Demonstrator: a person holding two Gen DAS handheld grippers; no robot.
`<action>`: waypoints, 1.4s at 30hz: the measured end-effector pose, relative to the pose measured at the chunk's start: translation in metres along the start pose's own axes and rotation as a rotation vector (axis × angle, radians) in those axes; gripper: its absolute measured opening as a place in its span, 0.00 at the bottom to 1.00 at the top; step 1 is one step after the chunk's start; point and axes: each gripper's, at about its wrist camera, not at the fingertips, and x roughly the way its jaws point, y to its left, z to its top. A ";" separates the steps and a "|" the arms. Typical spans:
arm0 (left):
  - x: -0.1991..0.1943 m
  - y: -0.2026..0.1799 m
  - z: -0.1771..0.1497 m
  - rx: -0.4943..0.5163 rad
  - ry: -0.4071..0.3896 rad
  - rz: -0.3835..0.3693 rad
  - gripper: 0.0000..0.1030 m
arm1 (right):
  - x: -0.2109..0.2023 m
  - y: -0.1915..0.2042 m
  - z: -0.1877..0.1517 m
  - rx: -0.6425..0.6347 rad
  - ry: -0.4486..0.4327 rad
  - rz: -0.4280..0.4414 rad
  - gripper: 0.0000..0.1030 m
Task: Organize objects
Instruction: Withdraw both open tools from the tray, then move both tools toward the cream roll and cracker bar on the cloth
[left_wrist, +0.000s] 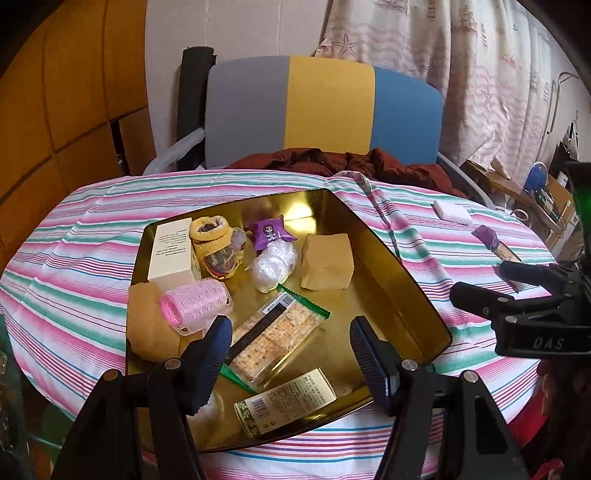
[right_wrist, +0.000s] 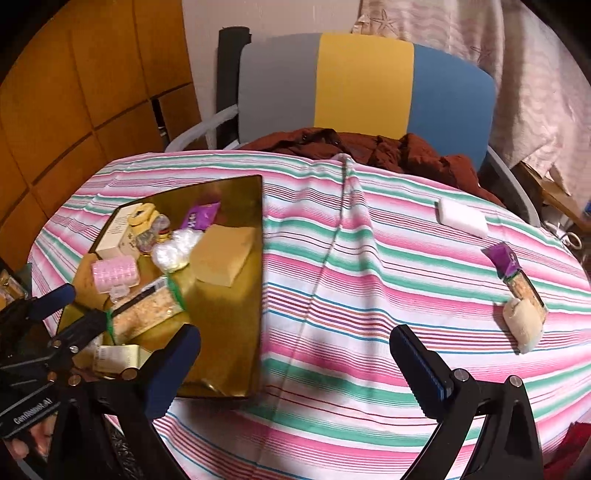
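Gold-coloured tray (left_wrist: 388, 258) sits on the striped tablecloth (right_wrist: 332, 295), with the left gripper (left_wrist: 290, 354) hovering over its near end, jaws spread wide and empty. Inside lie 1 pink hair roller (left_wrist: 195, 304), 1 cracker packet (left_wrist: 277, 332), 1 tan sponge block (left_wrist: 327, 262) and 1 white carton (left_wrist: 171, 254). Right gripper (right_wrist: 295, 365) hangs above bare cloth, also wide open, holding nothing. Well apart on the cloth lie 1 white eraser (right_wrist: 461, 218) and 1 purple-topped snack packet (right_wrist: 517, 277).
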 end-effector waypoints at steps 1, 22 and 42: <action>0.000 -0.001 0.001 0.001 -0.001 -0.002 0.65 | 0.000 -0.005 0.000 0.004 0.004 -0.005 1.00; 0.014 -0.047 0.027 0.106 0.010 -0.101 0.65 | 0.009 -0.190 0.017 0.218 0.095 -0.226 1.00; 0.089 -0.227 0.114 0.495 0.030 -0.263 0.79 | 0.019 -0.334 -0.001 0.647 -0.012 -0.274 1.00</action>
